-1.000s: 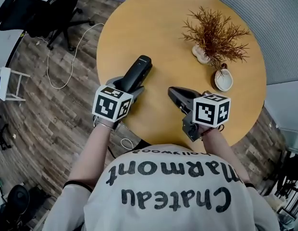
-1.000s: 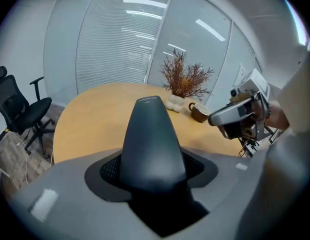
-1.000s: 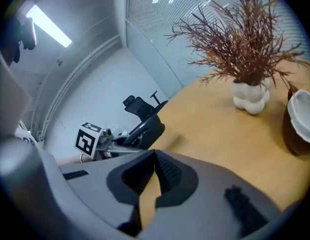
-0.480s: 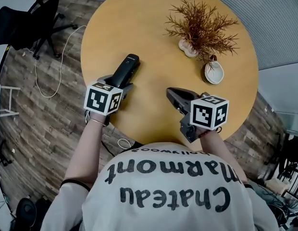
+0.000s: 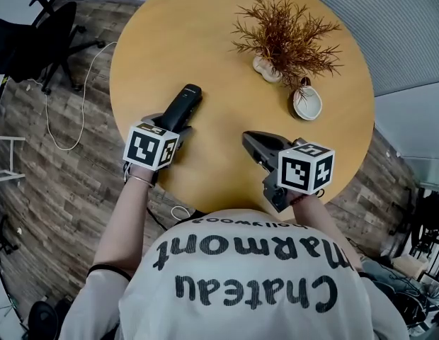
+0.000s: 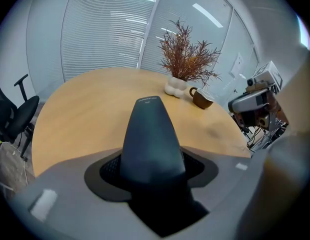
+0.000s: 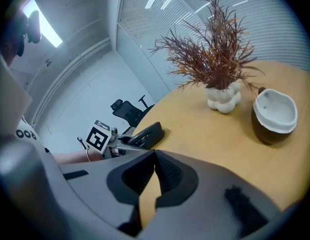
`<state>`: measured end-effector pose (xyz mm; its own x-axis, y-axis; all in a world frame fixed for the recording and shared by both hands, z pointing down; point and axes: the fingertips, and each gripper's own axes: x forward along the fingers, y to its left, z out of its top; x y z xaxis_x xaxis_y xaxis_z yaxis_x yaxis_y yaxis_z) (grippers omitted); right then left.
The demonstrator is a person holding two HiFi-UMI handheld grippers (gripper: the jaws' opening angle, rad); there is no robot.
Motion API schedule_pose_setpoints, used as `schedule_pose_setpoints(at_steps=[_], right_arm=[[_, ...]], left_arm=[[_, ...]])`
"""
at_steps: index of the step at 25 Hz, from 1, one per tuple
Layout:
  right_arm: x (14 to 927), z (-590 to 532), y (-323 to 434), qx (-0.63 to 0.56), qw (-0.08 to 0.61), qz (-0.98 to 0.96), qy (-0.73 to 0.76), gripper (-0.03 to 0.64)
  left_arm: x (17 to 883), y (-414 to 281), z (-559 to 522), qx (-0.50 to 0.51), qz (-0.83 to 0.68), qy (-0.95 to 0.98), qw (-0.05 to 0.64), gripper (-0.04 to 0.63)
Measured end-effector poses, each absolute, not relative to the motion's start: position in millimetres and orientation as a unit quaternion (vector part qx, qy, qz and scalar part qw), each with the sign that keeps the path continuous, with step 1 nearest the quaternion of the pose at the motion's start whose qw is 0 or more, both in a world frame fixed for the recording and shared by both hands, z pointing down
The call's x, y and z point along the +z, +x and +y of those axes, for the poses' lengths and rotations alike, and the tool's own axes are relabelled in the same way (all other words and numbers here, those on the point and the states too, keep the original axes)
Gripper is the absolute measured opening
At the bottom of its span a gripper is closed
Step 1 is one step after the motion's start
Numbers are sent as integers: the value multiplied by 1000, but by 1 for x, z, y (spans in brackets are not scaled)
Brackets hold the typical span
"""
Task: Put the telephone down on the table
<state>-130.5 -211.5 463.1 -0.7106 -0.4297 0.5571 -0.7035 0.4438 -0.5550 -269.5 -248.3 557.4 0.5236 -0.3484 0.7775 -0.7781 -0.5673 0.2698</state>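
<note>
Left hand-held gripper (image 5: 175, 124) clamped on black telephone (image 5: 184, 103) over round table (image 5: 219, 55); right hand-held gripper (image 5: 253, 141) jaws together, empty, near table edge.

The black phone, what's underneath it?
Only the bare wooden table shows under the telephone, whose near end is clamped in the left gripper. The telephone covers the spot right below itself, so whether it touches the table is unclear.

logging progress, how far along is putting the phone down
Done: the telephone is low at the table edge, contact unclear. In hand: the left gripper is clamped on it. Left: lay it flat and let go. The right gripper is shut, empty.
</note>
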Motion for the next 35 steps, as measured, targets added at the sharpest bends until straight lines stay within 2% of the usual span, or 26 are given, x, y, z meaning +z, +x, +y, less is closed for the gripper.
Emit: schedule_pose_setpoints(at_steps=[18, 28, 35], right_arm=[[463, -206, -131, 400, 176, -834, 336, 15], [461, -190, -130, 395, 183, -836, 335, 15], [459, -174, -125, 392, 187, -837, 333, 15]], left_arm=[[564, -266, -250, 381, -351, 820, 245, 304], [570, -265, -247, 415, -366, 813, 181, 310], [570, -265, -246, 414, -366, 817, 166, 310]])
